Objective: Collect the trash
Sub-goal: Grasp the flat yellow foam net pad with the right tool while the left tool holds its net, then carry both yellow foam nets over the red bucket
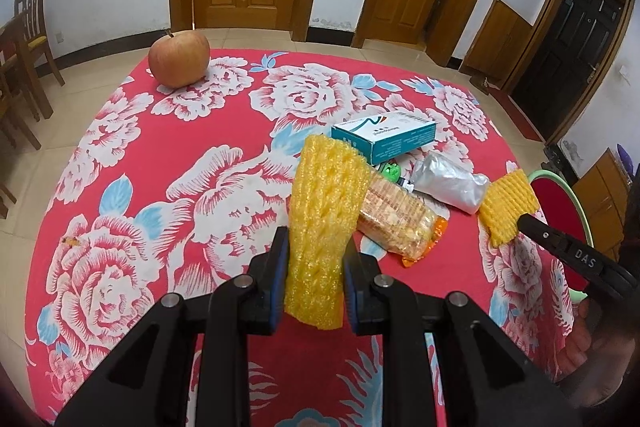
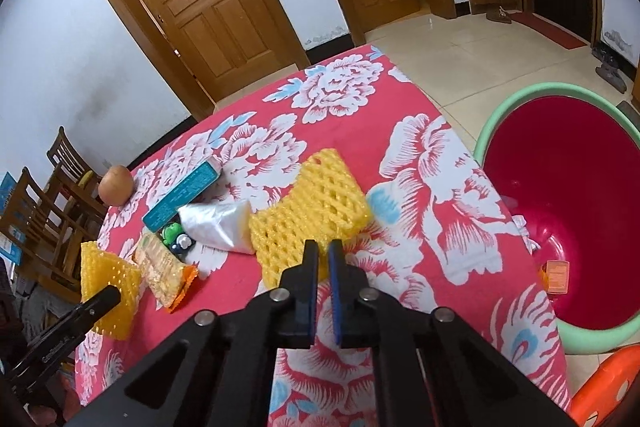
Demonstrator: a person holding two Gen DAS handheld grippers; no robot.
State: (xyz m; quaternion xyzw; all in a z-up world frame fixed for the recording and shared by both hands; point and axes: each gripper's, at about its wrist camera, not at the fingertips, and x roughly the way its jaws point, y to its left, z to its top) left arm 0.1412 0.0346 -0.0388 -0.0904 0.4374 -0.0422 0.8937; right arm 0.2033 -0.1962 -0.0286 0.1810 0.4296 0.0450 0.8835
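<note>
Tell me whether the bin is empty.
Not empty. The right wrist view looks into the red bin, and a small orange packet lies inside against its near wall; nothing else shows.

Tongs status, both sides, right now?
Left tongs: closed on a yellow foam net, lifted off the table.
Right tongs: closed on the edge of the other foam net.

One yellow foam fruit net (image 1: 320, 227) stands upright, pinched at its lower part and lifted off the red floral tablecloth (image 1: 224, 131). A second yellow foam net (image 2: 308, 203) is caught by its near edge. Between them lie a teal carton (image 1: 384, 137), a crumpled silver pouch (image 1: 450, 183) and a cracker packet (image 1: 396, 221). A red basin (image 2: 568, 211) with a green rim sits beside the table.
</note>
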